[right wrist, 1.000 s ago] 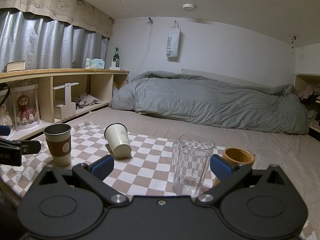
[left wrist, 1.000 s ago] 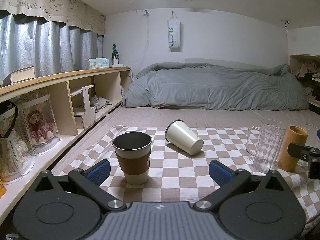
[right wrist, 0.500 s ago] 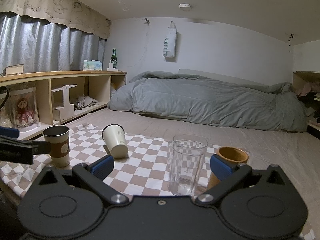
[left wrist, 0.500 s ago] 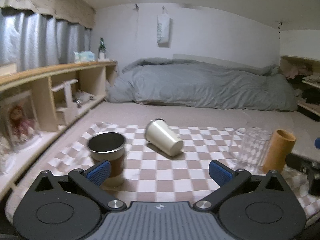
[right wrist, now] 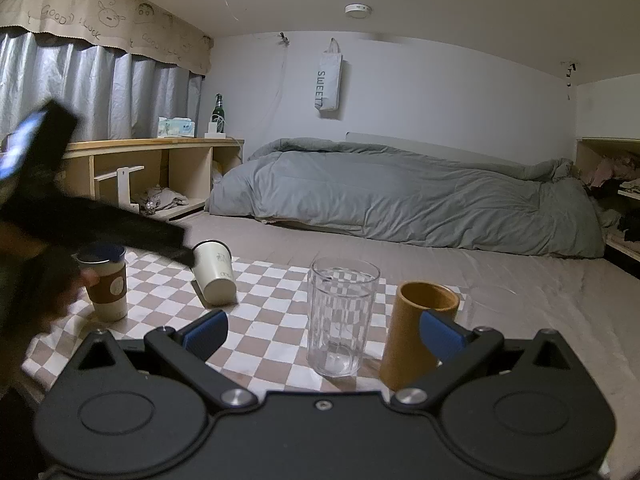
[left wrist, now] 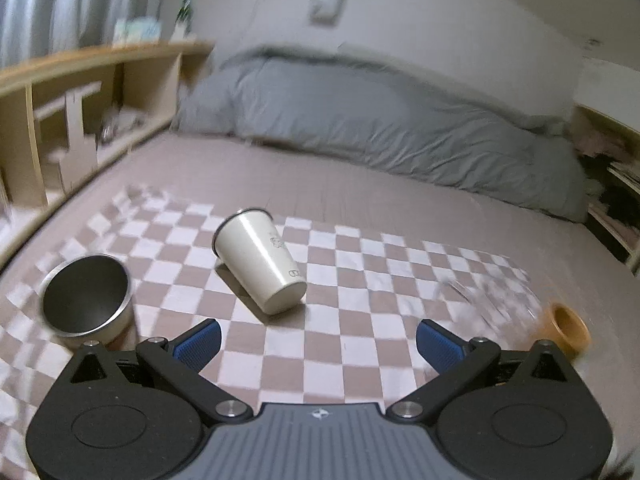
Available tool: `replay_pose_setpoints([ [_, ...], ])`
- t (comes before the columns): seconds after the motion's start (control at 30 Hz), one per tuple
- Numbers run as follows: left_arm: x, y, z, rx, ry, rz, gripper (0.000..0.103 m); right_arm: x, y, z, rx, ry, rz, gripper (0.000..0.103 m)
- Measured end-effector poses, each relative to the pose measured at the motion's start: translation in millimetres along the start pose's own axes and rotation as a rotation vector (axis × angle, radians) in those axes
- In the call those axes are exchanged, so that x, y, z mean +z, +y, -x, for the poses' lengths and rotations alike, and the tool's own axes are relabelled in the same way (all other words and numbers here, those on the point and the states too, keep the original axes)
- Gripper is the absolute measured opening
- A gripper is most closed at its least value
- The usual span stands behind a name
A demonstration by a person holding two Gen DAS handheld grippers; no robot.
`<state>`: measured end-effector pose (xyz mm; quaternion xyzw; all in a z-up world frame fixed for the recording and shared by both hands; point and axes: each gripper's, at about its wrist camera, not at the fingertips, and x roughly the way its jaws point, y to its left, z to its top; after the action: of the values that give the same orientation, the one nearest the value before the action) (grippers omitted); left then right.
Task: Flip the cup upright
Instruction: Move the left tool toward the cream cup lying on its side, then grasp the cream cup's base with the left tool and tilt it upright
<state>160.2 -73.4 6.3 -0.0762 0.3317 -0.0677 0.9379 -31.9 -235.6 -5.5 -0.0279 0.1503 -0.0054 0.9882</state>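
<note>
White walls (right wrist: pixel 440 92), round ceiling light (right wrist: pixel 358 9). Grey curtains (right wrist: pixel 100 96) far left under printed valance (right wrist: pixel 104 20). Wooden shelf (right wrist: pixel 160 168) along left. Bed (right wrist: pixel 520 300), grey duvet (right wrist: pixel 400 200) far. Bag (right wrist: pixel 329 76) hanging on wall.

Left gripper (left wrist: pixel 316 338): black linkage arms, blue ribbed fingertip pads (left wrist: pixel 199 340), silver pivot screws, two round black housings, grey ridged centre plate bearing a small emblem. Right gripper (right wrist: pixel 323 330): matching black body, blue pads (right wrist: pixel 206 330), silver screws.

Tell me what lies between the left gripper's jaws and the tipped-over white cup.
Only bare checkered cloth, as the left wrist view shows. The left gripper is open short of the white cup, nothing in the way.
</note>
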Motion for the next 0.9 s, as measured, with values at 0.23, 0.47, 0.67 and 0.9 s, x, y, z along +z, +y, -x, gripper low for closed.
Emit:
replay_pose_setpoints([
  [0.23,34,19,-84,0.118,0.081,0.244,0.087,2,-13,3,0.001,0.009,-0.051,0.103],
  [0.47,37,19,-133,0.194,0.123,0.25,0.08,2,-23,3,0.008,0.027,-0.08,0.103],
  [0.67,37,18,-149,0.214,0.145,0.223,0.064,3,-29,2,0.015,0.04,-0.105,0.103],
  [0.9,34,12,-146,0.24,0.147,0.142,0.06,2,-31,3,0.018,0.042,-0.115,0.103],
])
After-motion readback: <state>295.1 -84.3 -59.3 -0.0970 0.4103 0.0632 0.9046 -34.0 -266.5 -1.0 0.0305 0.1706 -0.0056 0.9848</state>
